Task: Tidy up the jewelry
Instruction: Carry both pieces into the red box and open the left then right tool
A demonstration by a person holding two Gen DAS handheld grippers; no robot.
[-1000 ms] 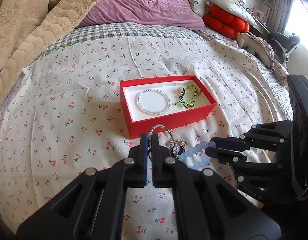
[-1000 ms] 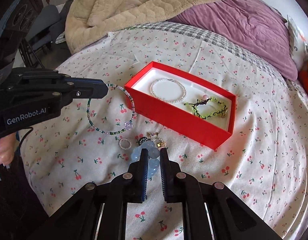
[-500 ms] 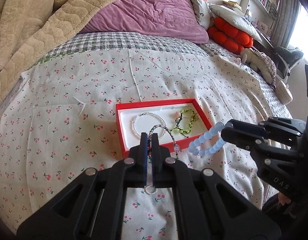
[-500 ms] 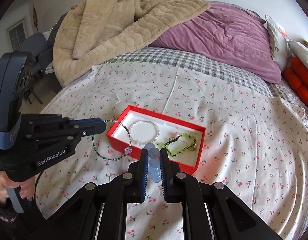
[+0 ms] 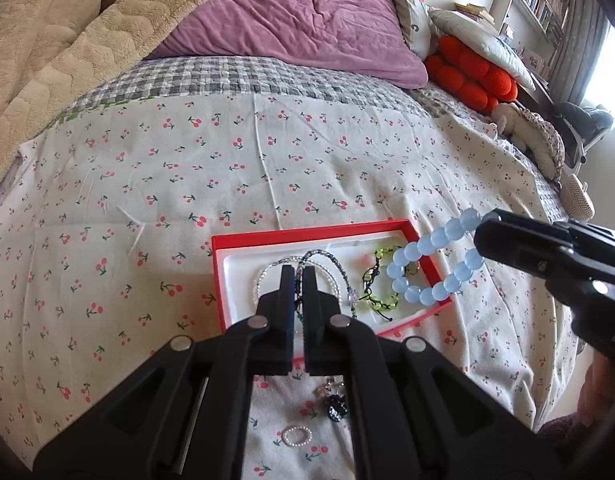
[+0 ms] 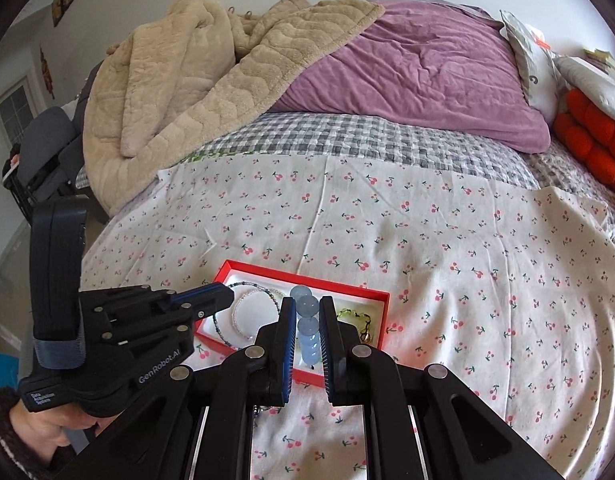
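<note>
A red box [image 5: 307, 233] with a white lining lies on the cherry-print sheet. In it are a white pearl bracelet [image 5: 260, 280] and a green cord bracelet [image 5: 377, 300]. My left gripper [image 5: 298, 277] is shut on a thin dark-beaded necklace [image 5: 343, 276], which dangles over the box's left half. My right gripper [image 6: 307, 305] is shut on a pale blue bead bracelet [image 6: 308, 330], and the bracelet hangs above the box's right end. The same blue bracelet [image 5: 431, 264] shows in the left wrist view, below the right gripper [image 5: 483, 236]. In the right wrist view, the left gripper [image 6: 227, 295] reaches over the red box [image 6: 307, 280].
Near the sheet's front, a small pearl ring [image 5: 297, 436] and dark charm pieces [image 5: 333, 404] lie loose. Behind the box are a beige blanket [image 6: 211, 92], a purple pillow [image 6: 419, 76] and an orange cushion [image 5: 467, 76]. A hand [image 6: 47, 432] holds the left gripper.
Both grippers rose from the loose pile on the sheet and moved forward over the red box, each carrying its piece. The loose charms now lie behind the fingertips.
</note>
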